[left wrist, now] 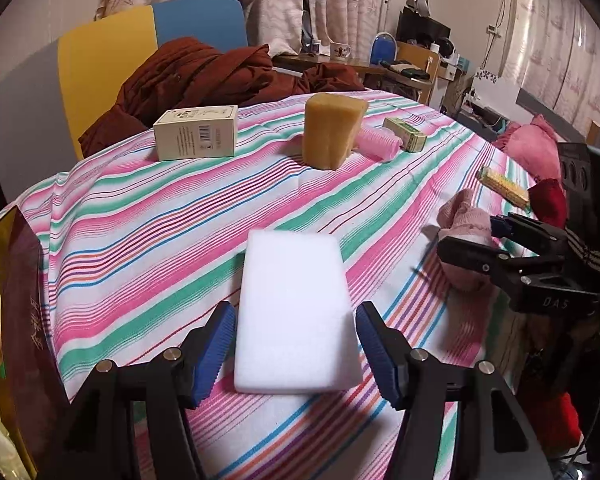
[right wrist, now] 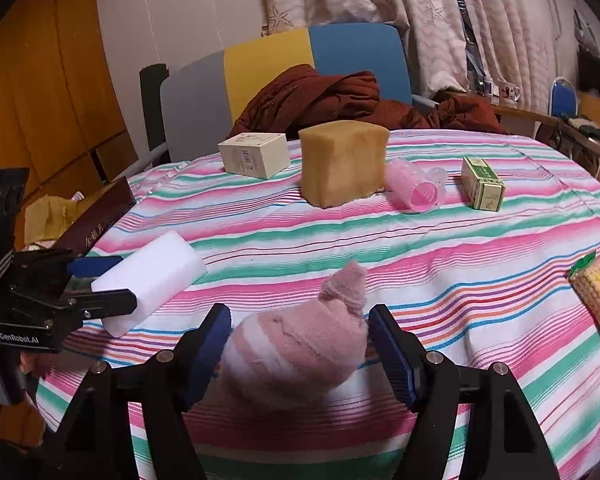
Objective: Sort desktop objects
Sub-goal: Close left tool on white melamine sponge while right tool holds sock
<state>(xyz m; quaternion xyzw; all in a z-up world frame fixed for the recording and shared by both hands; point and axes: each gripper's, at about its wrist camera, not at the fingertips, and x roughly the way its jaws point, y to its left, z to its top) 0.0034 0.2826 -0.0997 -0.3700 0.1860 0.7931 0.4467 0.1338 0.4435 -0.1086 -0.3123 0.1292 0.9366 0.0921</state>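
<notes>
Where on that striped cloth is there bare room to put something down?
The widest bare patch lies mid-table, between the white sponge, pink sock and yellow sponge block. It is crowded at the back around the pink curler and green box.

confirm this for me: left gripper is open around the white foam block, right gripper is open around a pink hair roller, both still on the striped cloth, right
One thing is off. The right gripper is open around the rolled pink sock, as the right wrist view shows; the pink hair roller lies farther back beside the tan sponge. The left gripper is indeed open around the white foam block, and both things rest on the striped cloth.
</notes>
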